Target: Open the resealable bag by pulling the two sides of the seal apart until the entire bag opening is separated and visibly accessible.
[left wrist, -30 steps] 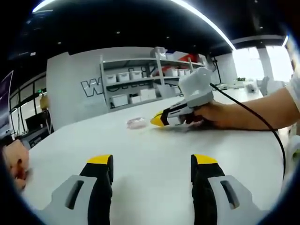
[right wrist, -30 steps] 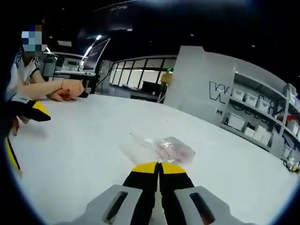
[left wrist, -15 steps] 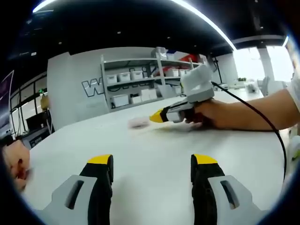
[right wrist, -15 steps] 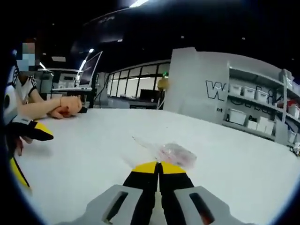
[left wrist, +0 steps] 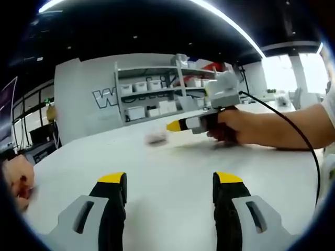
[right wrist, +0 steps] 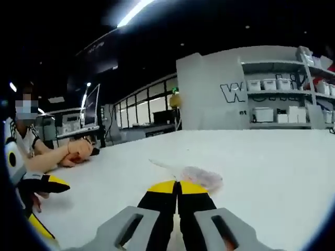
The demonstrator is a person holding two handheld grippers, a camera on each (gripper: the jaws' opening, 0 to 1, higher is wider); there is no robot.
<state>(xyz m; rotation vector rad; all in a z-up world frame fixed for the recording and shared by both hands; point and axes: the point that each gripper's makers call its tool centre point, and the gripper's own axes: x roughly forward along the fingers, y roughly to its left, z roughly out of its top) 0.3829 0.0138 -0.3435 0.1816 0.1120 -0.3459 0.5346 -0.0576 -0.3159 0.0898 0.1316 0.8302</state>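
A small clear resealable bag with pinkish contents sits just past my right gripper, whose jaws are shut on its near edge. In the left gripper view the same bag is a blurred patch hanging just below the yellow tip of the right gripper, which a hand holds above the white table. My left gripper stands open and low over the table with nothing between its jaws. It appears at the left edge of the right gripper view as the left gripper, well apart from the bag.
Another person's hands rest on the table's far side; one hand shows at the left. A black cable trails from the right gripper. Shelves with white bins stand behind the table.
The right gripper has risen off the table and tilted up, staying shut, with the bag at its tip. The left gripper has stayed open and still.
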